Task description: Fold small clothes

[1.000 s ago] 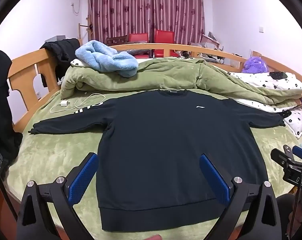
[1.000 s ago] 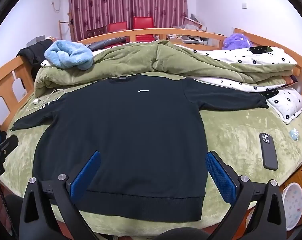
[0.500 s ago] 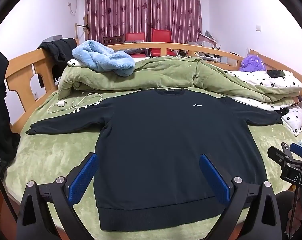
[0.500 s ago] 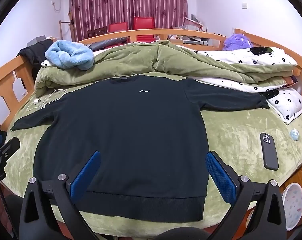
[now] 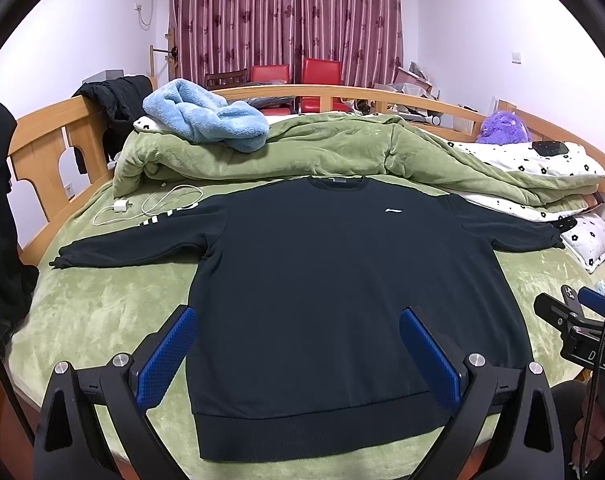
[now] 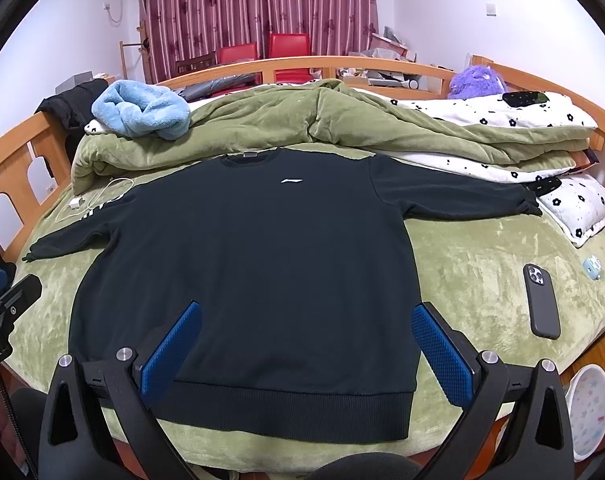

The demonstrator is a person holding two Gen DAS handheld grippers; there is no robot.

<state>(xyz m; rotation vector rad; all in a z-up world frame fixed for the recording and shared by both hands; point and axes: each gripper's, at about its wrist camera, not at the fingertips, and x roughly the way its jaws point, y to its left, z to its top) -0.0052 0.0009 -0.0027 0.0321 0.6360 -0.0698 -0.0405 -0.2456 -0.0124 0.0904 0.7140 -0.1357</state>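
Sweatshirt lies flat, hem partly hidden by the wide-open, empty left hand-held gripper and right hand-held gripper.

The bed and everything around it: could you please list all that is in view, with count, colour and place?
sweatshirt: 1, black, flat on the bed, sleeves spread
bed cover: 1, green, under the sweatshirt
quilt: 1, green, bunched beyond the collar
fleece bundle: 1, light blue, on the quilt's left end
flowered bedding: white with black flowers, far right
plush toy: 1, purple, far right corner
phone: 1, dark, on the cover right of the sweatshirt
charger and cable: 1, white, by the left sleeve
chairs: 2, red, behind the bed
curtains: maroon, back wall
left tongs: blue pads, open, above the hem
right tongs: blue pads, open, above the hem
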